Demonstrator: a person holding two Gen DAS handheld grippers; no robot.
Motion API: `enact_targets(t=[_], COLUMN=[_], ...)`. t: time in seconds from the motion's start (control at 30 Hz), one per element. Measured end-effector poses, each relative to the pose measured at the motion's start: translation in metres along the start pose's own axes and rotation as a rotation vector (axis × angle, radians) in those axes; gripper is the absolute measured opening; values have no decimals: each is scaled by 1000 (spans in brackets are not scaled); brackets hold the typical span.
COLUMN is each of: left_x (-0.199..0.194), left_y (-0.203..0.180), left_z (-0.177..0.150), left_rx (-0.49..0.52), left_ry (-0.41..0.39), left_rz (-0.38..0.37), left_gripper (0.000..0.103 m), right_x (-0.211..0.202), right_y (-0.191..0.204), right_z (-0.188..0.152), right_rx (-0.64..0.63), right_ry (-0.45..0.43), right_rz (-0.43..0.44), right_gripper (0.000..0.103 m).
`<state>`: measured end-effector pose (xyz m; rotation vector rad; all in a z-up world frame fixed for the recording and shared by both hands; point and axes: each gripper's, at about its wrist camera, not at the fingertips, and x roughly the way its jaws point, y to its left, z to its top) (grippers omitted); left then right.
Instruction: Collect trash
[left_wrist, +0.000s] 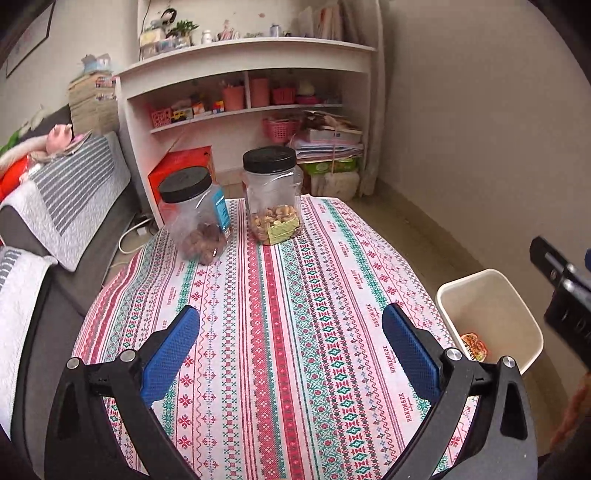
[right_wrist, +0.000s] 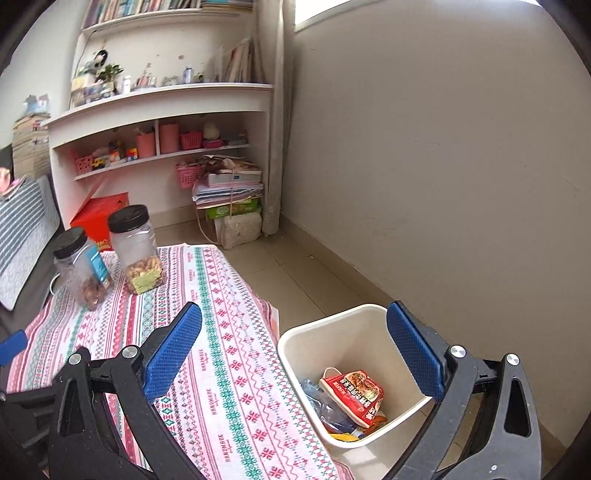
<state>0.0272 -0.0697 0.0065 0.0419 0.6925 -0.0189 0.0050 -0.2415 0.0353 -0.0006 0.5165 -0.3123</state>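
Both the left hand-held gripper (left_wrist: 290, 334) and the right hand-held gripper (right_wrist: 293, 332) stand apart, empty. Wrappers (right_wrist: 352, 397) lie in the bin (right_wrist: 295, 341) beside the counter (left_wrist: 295, 295) edge. A careless sweep could knock over the jars (left_wrist: 271, 192) at the far edge.
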Motion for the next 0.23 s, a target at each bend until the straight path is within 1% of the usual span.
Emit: enact_targets(t=[0.17,0.23], left_x=[1,3], left_y=[8,9], left_z=[-1,-1], left_rx=[-23,-30], left_ry=[14,22], left_rz=[22,27], left_gripper=[96,96], right_x=[4,7], right_y=[7,6], right_z=[-7,-8], right_rx=[-9,-9], right_ry=[-10,2], right_rz=[-6,6], right_gripper=[96,96])
